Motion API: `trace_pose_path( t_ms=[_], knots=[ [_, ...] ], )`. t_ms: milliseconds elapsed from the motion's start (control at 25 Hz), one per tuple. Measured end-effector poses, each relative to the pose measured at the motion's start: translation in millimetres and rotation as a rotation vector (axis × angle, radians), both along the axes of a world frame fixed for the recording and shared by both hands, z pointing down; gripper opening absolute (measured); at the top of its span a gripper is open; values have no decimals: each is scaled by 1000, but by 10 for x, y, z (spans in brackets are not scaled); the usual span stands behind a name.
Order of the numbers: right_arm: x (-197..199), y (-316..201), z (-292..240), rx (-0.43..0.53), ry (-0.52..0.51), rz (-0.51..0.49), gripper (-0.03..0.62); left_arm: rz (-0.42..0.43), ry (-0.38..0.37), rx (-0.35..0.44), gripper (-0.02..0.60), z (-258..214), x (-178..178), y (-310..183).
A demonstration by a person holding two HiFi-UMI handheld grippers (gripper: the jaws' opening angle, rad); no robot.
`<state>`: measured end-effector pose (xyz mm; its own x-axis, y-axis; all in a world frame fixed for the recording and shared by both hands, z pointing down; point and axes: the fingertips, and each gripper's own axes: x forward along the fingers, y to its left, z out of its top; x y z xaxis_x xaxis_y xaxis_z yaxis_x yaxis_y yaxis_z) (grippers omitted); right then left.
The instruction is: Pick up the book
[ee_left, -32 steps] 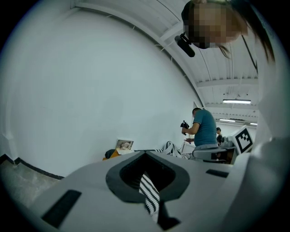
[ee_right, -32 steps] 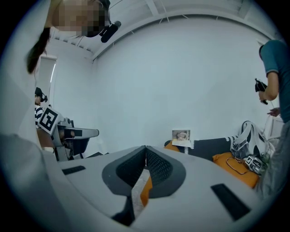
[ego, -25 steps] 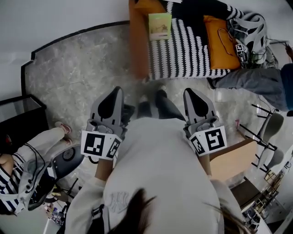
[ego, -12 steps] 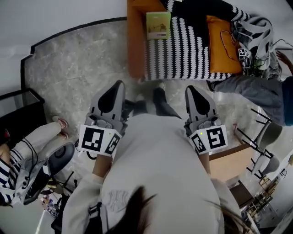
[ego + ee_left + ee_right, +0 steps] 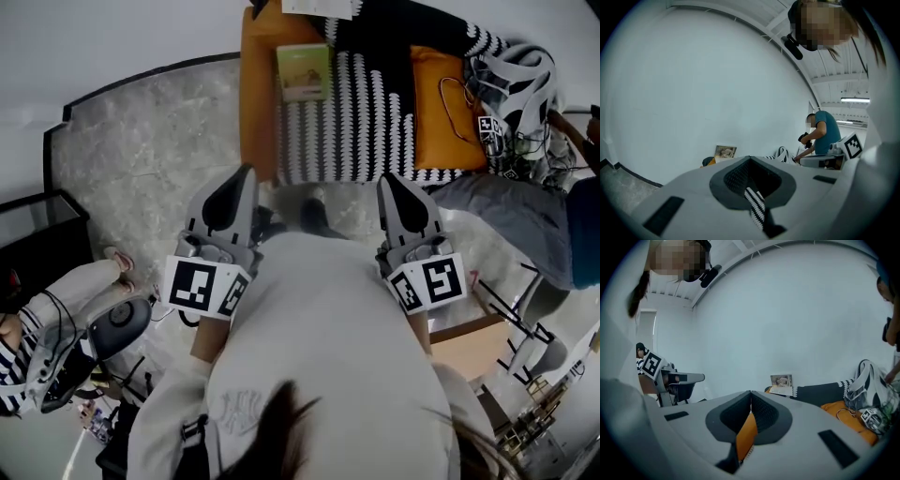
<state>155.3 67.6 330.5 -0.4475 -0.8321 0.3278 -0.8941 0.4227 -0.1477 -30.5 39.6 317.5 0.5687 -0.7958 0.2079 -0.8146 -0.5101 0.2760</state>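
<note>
My left gripper (image 5: 240,183) and right gripper (image 5: 390,186) are both empty. Each has its jaws pressed tip to tip with nothing between them, held out ahead of me. The green-covered book (image 5: 303,72) lies flat on the black-and-white striped throw (image 5: 356,122), near the left end of the orange sofa (image 5: 255,94) and well ahead of both tips.

I judge this to be the approach. I'd spread the jaws before closing in, come in low over the sofa's front edge, and slip one jaw under the book's near edge (the soft throw should give a little). The left gripper lines up better with it. A pale sheet (image 5: 319,7) at the top edge may be a second book; I can't tell.
</note>
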Motion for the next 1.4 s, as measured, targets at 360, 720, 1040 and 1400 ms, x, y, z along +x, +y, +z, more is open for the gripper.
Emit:
trace_pose_path(
  t_ms=[360,720,1040,1400],
  knots=[
    [502,-203,2,19,-37,-16,18,-42,-49,53,9,-129,383,-165],
    [675,-297,7,12,-93,-21,18,-113,-107,78,9,-259,337,-210],
    [680,-393,89,-29,-94,2,18,-94,-106,43,9,-137,354,-374],
    [426,-1039,58,-22,-88,2,18,-61,-98,40,9,-78,239,-1042]
  ],
)
